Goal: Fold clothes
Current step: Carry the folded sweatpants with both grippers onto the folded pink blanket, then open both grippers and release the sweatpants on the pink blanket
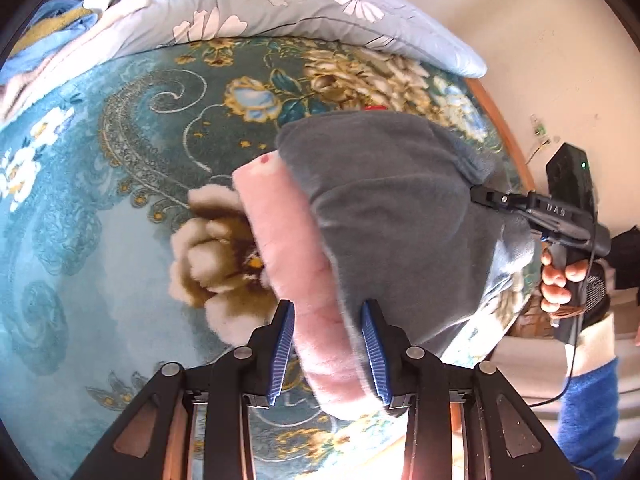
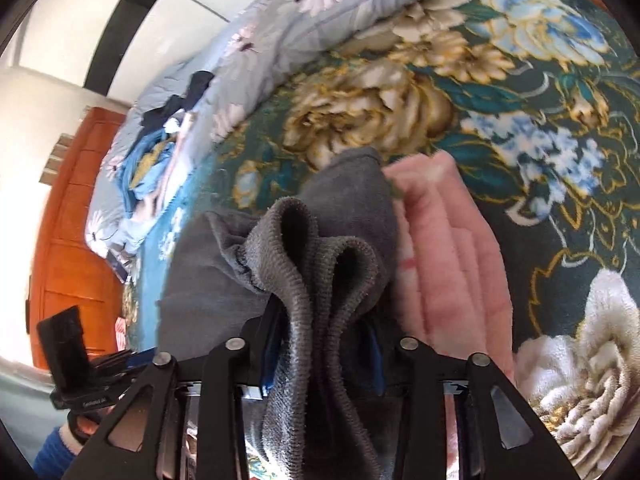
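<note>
A fleece garment, grey (image 1: 384, 200) outside and pink (image 1: 296, 256) inside, hangs over the teal floral blanket (image 1: 100, 208). My left gripper (image 1: 330, 320) is shut on its pink and grey edge, the cloth passing between the blue pads (image 1: 285, 336). My right gripper (image 2: 324, 344) is shut on a bunched grey fold (image 2: 320, 264), with the pink side (image 2: 452, 248) to its right. The right gripper also shows in the left wrist view (image 1: 484, 196), gripping the grey cloth's far right corner.
A light blue daisy-print quilt (image 1: 288, 4) lies along the blanket's far side, with a pile of blue and dark clothes (image 1: 76, 4) on it. A wooden bed edge (image 1: 508, 136) and a wall are at the right. An orange wooden cabinet (image 2: 76, 208) stands at the left.
</note>
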